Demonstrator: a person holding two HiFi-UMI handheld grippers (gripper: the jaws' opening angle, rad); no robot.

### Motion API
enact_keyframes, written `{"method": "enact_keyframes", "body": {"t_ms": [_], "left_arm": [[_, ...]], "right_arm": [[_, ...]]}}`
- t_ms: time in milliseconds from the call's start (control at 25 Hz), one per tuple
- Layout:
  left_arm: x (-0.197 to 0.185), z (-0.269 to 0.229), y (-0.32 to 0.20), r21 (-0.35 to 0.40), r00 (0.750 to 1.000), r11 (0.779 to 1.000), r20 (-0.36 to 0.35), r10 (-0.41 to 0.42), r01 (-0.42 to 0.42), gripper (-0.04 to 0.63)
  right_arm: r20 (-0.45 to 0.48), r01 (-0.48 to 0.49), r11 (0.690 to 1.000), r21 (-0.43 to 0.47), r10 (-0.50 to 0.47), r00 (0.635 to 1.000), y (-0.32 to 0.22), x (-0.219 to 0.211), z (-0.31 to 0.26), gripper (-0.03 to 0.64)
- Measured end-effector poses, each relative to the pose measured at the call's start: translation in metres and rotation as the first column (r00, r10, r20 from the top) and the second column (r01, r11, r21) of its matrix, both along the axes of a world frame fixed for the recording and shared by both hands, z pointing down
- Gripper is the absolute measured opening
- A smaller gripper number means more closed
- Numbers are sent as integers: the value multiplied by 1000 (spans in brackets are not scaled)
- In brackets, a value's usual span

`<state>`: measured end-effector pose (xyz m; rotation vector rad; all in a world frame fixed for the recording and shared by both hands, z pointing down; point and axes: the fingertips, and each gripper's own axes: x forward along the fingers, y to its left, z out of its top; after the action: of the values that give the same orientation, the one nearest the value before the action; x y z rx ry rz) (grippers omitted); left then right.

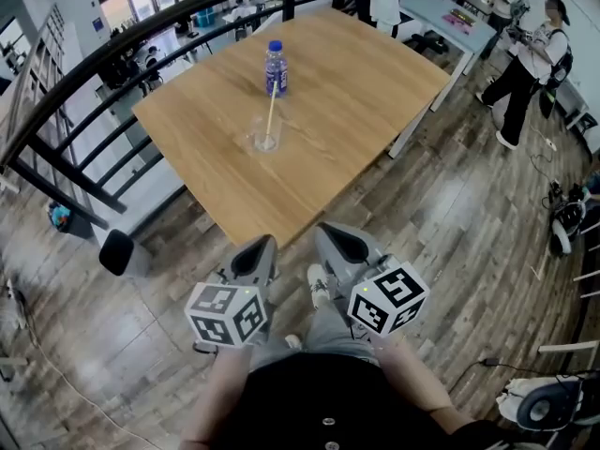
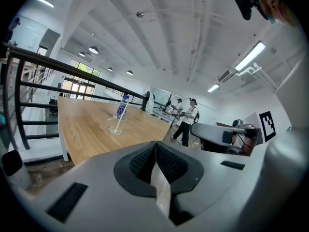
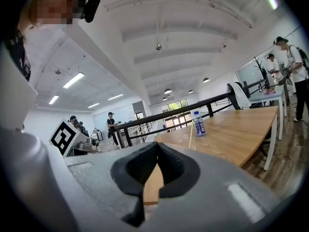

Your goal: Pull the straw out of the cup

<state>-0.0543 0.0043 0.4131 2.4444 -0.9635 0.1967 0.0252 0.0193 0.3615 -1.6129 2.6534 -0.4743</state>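
A clear cup (image 1: 266, 140) stands near the middle of the wooden table (image 1: 356, 101), and a pale straw (image 1: 272, 111) leans out of it toward the far side. Just behind it stands a water bottle (image 1: 275, 67) with a blue cap. Both grippers are held close to my body, short of the table's near corner and well away from the cup. My left gripper (image 1: 261, 248) and right gripper (image 1: 334, 238) are shut and hold nothing. The left gripper view shows its shut tips (image 2: 155, 147), with the cup (image 2: 116, 128) and straw (image 2: 120, 117) far ahead. In the right gripper view the straw (image 3: 191, 135) and bottle (image 3: 199, 123) are distant.
A black railing (image 1: 103, 59) curves along the table's left and far sides. A second table (image 1: 441, 12) and standing people (image 1: 525, 59) are at the far right. A small black bin (image 1: 116, 251) sits on the plank floor at the left, with cables and equipment (image 1: 548, 406) at the lower right.
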Motion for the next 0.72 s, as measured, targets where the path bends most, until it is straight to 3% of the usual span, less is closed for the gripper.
{"method": "enact_keyframes", "body": {"t_ms": [720], "left_arm": [[66,-3,-166,16,981,982,53,-188,187,17]], "right_arm": [[2,189,982,-30,-189,982,-175,75,6,-2]]}}
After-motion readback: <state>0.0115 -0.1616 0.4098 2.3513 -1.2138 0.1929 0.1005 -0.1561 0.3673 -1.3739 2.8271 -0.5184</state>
